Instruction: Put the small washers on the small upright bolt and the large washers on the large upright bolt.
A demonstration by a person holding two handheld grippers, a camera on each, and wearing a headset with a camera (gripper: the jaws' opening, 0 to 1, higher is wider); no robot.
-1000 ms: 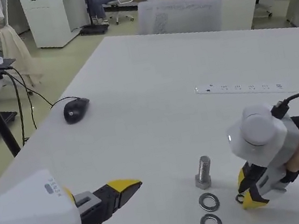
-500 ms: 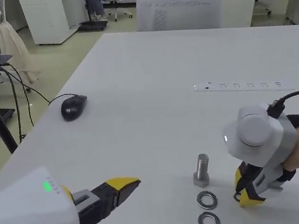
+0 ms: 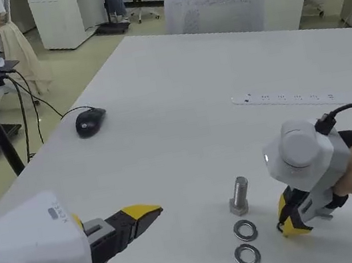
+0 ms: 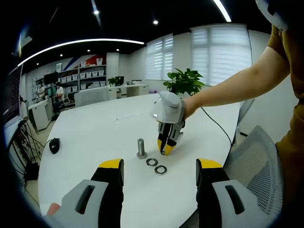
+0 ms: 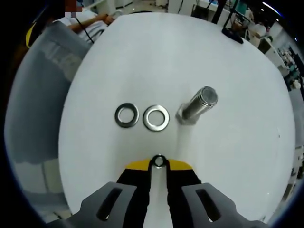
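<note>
1. Right hand-held gripper (image 5: 159,164): jaws pinched shut on a small washer (image 5: 159,160), gripped edge-on between the yellow tips; points down at the counter (image 3: 171,105) close to its near edge.
2. Left hand-held gripper (image 4: 160,165): jaws spread wide, nothing between them; hangs over the near edge, well apart from the parts.
3. Bolt (image 3: 240,195): stands upright on its head near the near edge of the counter, just left of the right hand-held gripper's tips in the head view.
4. Two larger washers (image 3: 245,230) (image 3: 247,255): lie flat and side by side, in a row from the bolt's foot toward the near edge, close together but apart; first one just beside the bolt head.
5. Mouse (image 3: 90,121): sits by the left edge, cable trailing off it.
6. Power strip (image 3: 285,98): lies flat farther back, toward the right edge.
</note>
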